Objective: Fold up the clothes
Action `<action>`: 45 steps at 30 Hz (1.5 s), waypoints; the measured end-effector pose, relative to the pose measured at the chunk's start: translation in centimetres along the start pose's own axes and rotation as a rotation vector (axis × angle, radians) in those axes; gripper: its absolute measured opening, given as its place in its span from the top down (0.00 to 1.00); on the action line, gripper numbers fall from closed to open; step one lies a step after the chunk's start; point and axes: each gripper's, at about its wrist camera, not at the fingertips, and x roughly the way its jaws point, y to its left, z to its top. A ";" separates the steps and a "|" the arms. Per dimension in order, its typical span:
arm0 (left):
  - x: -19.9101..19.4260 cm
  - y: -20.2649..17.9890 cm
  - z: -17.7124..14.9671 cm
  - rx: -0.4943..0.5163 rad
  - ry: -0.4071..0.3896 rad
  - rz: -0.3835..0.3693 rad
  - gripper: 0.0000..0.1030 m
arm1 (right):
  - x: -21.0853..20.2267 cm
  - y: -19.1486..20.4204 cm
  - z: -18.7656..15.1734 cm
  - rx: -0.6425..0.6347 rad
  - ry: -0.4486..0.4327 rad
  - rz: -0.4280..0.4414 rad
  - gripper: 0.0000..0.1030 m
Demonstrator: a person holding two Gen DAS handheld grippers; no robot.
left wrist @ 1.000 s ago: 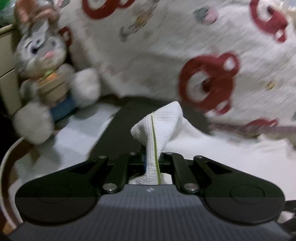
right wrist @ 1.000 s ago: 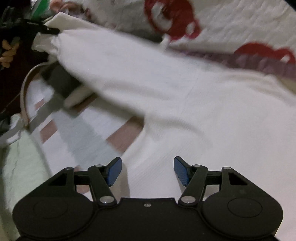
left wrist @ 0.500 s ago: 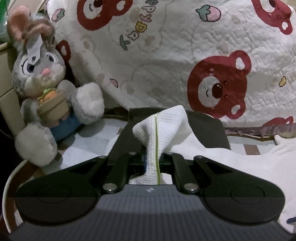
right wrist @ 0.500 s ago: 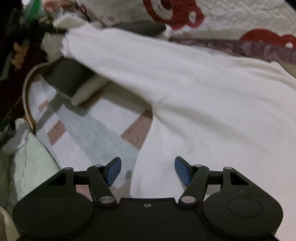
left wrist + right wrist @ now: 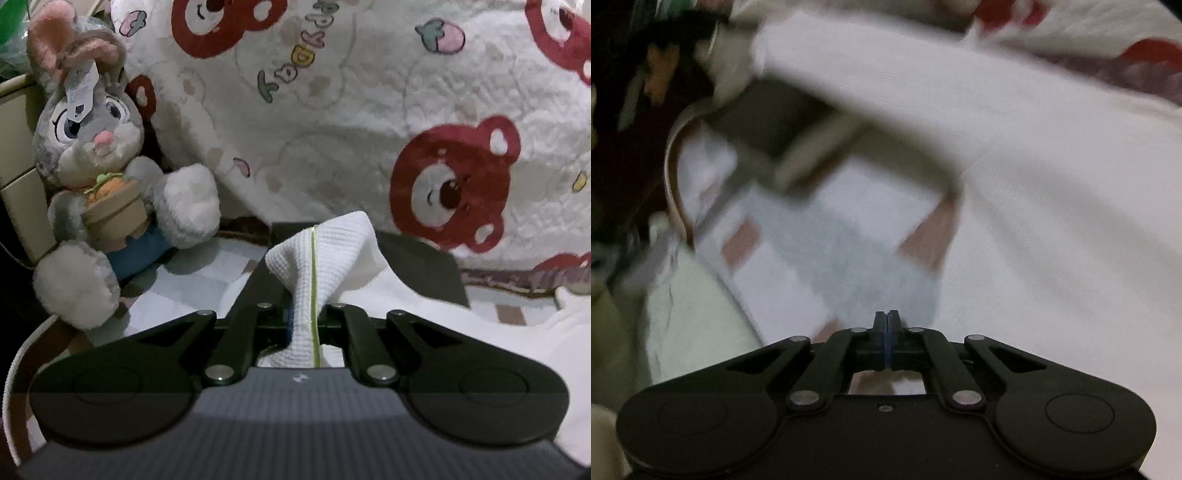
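Left gripper (image 5: pixel 308 317) pinches white garment (image 5: pixel 325 251); plush rabbit (image 5: pixel 99 177) near.

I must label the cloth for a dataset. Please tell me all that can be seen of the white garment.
The white garment looks like waffle-knit cotton, with a thin yellow-green line along one bunched end. The left tool pinches that end and holds it up. The rest spreads over the checked bedsheet. The right tool is shut and empty.
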 end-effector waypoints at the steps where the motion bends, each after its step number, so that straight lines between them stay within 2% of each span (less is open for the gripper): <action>1: 0.0 0.1 -0.1 -0.003 0.004 0.002 0.94 | 0.1 0.4 0.2 0.004 0.008 0.023 0.99; 2: 0.1 0.2 -0.3 -0.005 0.008 0.004 0.94 | -0.2 0.6 0.4 0.008 -0.007 0.048 0.99; 4: -0.2 0.8 -0.6 -0.029 0.019 -0.001 0.93 | -1.1 1.1 0.7 0.017 -0.046 0.096 0.93; 5: -0.4 0.8 -0.8 -0.032 0.024 -0.005 0.93 | -1.8 0.4 0.5 0.037 -0.066 0.081 0.92; 8: -1.0 0.6 -1.2 -0.031 0.034 -0.027 0.94 | -4.3 -2.1 -0.1 0.108 -0.126 0.017 0.67; 9: -1.3 0.2 -1.2 -0.025 0.033 -0.039 0.94 | -5.1 -3.0 -0.3 0.131 -0.146 -0.005 0.66; 16: -3.8 -4.3 0.1 0.038 0.002 -0.137 0.94 | -10.7 -9.0 -1.7 0.296 -0.286 -0.158 0.66; 21: -5.9 -9.6 2.0 0.075 0.045 -0.270 0.94 | -13.0 -11.8 -3.3 0.316 -0.303 -0.235 0.64; 24: -6.3 -14.2 3.3 0.100 0.147 -0.386 0.94 | -13.8 -13.2 -4.0 0.339 -0.323 -0.260 0.63; 27: -3.9 -18.3 3.9 -0.087 0.367 -0.520 0.94 | -14.1 -13.9 -4.6 0.393 -0.310 -0.277 0.63; 31: -3.8 -28.3 2.8 0.073 0.374 -0.577 0.94 | -14.7 -13.9 -6.1 0.378 -0.313 -0.291 0.62; 36: -2.4 -37.2 -1.4 0.036 0.392 -0.766 0.92 | -15.5 -13.9 -8.1 0.356 -0.317 -0.308 0.62; 38: -1.1 -39.7 -4.0 0.023 0.408 -0.846 0.83 | -15.7 -14.2 -8.3 0.346 -0.314 -0.319 0.62; 39: -0.5 -40.6 -4.9 0.030 0.427 -0.850 0.74 | -15.8 -14.4 -8.5 0.351 -0.315 -0.320 0.62; 42: 0.7 -41.7 -6.7 0.083 0.467 -0.849 0.68 | -16.0 -15.2 -9.0 0.375 -0.317 -0.317 0.62; 44: 0.3 -40.8 -6.5 0.185 0.399 -0.824 0.67 | -16.0 -15.7 -9.4 0.383 -0.314 -0.320 0.62; 45: 0.1 -40.3 -6.4 0.237 0.365 -0.811 0.64 | -16.0 -15.9 -9.7 0.384 -0.311 -0.326 0.62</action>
